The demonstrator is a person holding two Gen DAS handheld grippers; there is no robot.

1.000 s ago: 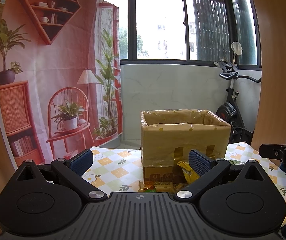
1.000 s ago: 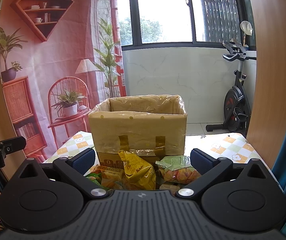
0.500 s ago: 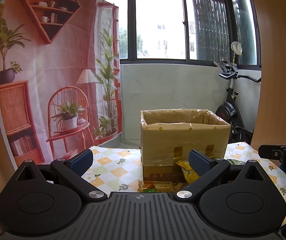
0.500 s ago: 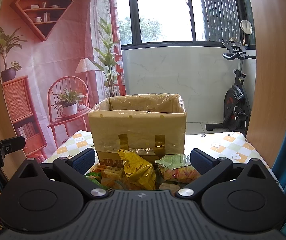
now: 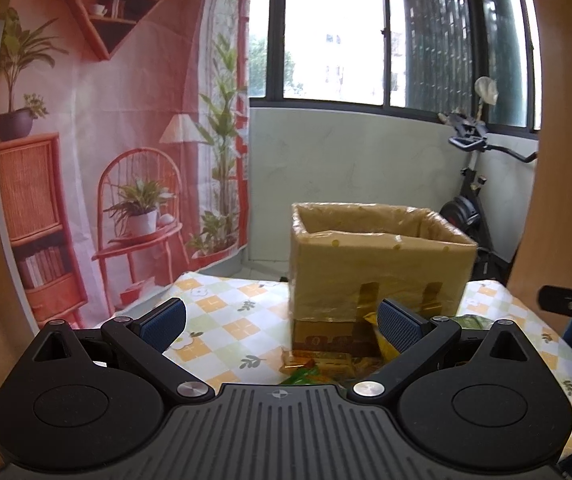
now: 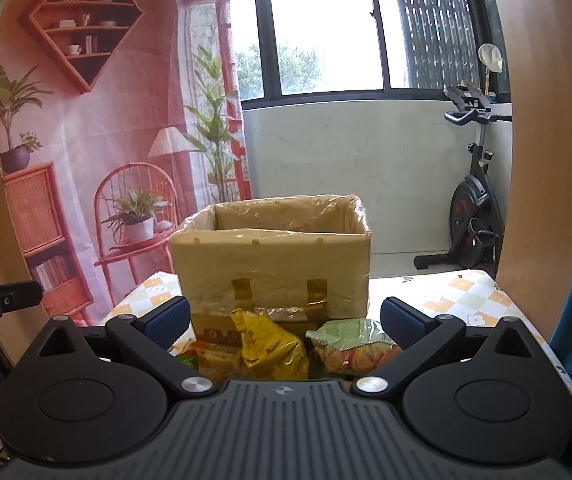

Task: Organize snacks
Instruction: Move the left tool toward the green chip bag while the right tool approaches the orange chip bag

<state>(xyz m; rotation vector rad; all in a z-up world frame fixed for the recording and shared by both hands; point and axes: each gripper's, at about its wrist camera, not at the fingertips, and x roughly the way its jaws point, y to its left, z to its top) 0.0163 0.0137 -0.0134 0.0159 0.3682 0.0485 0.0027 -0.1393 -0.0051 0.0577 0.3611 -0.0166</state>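
A cardboard box (image 6: 272,268) lined with clear plastic stands open on the checked tablecloth (image 6: 474,296); it also shows in the left wrist view (image 5: 378,268). Snack packs lie in front of it: a gold bag (image 6: 270,344), a green-topped pack (image 6: 352,346) and a yellow-orange pack (image 6: 216,354). In the left wrist view they are partly hidden; a gold bag (image 5: 382,346) shows. My right gripper (image 6: 284,320) is open and empty, just short of the snacks. My left gripper (image 5: 282,322) is open and empty, to the left of the box.
The table (image 5: 222,320) carries a yellow and green checked cloth. A printed backdrop (image 6: 98,140) hangs at the left. An exercise bike (image 6: 470,208) stands behind the table at the right. A wooden panel (image 6: 534,128) borders the right side.
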